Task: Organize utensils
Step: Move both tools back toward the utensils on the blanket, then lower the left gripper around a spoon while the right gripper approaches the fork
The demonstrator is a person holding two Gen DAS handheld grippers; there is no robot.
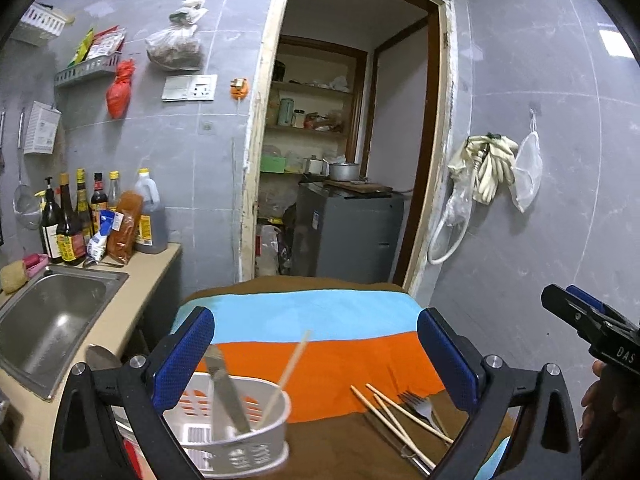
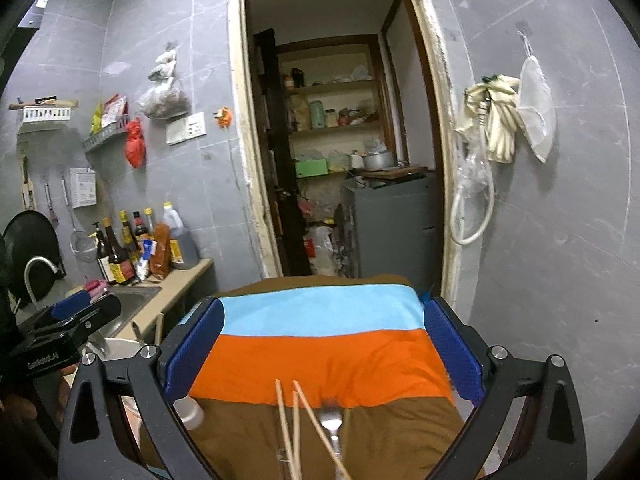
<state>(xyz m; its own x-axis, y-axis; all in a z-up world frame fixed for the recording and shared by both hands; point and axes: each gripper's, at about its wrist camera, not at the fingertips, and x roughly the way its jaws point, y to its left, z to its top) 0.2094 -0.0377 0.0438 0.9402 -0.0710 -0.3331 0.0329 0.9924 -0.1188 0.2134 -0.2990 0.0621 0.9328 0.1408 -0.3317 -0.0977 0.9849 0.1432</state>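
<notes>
A white slotted utensil basket (image 1: 240,446) sits at the lower left of the striped cloth (image 1: 320,344). It holds a metal knife (image 1: 226,392) and one wooden chopstick (image 1: 288,376). Three loose chopsticks (image 1: 394,416) and a metal fork (image 1: 420,406) lie on the brown stripe to its right. My left gripper (image 1: 316,360) is open and empty above them. In the right wrist view the chopsticks (image 2: 298,428) and fork (image 2: 332,422) lie just below my open, empty right gripper (image 2: 320,344).
A steel sink (image 1: 52,320) and a counter with sauce bottles (image 1: 72,220) are at the left. A doorway with a grey cabinet (image 1: 348,232) is behind the table. Gloves and a mesh bag (image 1: 528,172) hang on the right wall.
</notes>
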